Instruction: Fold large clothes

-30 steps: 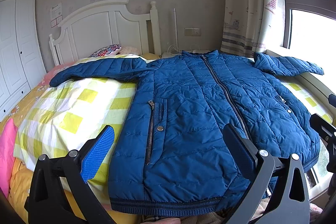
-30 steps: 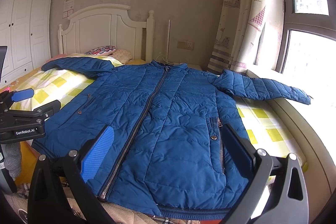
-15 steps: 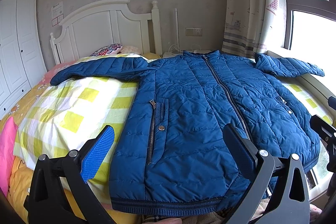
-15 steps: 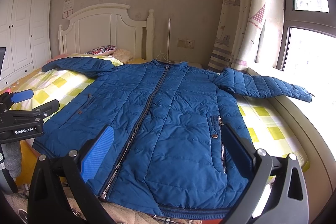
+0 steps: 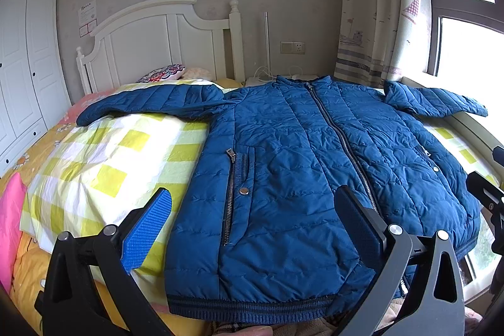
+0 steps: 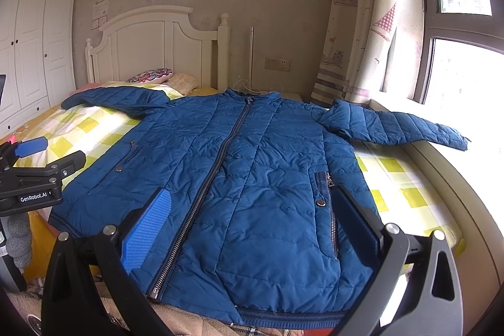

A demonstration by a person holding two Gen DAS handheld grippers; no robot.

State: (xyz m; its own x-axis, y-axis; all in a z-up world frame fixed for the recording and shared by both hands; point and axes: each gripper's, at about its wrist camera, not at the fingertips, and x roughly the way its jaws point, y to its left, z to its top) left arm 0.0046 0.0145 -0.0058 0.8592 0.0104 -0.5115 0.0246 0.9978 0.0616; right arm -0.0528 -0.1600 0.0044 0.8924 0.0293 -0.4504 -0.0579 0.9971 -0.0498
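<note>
The blue puffer jacket (image 5: 299, 178) is spread flat and zipped up on the bed (image 5: 104, 159), sleeves out sideways, with both the left tongs (image 5: 252, 229) and right tongs (image 6: 249, 229) hovering wide apart over its hem, holding nothing.

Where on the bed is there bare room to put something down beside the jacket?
Free: checked quilt left of the jacket, below its spread sleeve; a narrower strip between jacket and window side. The middle is covered, and pillows crowd the headboard.
</note>
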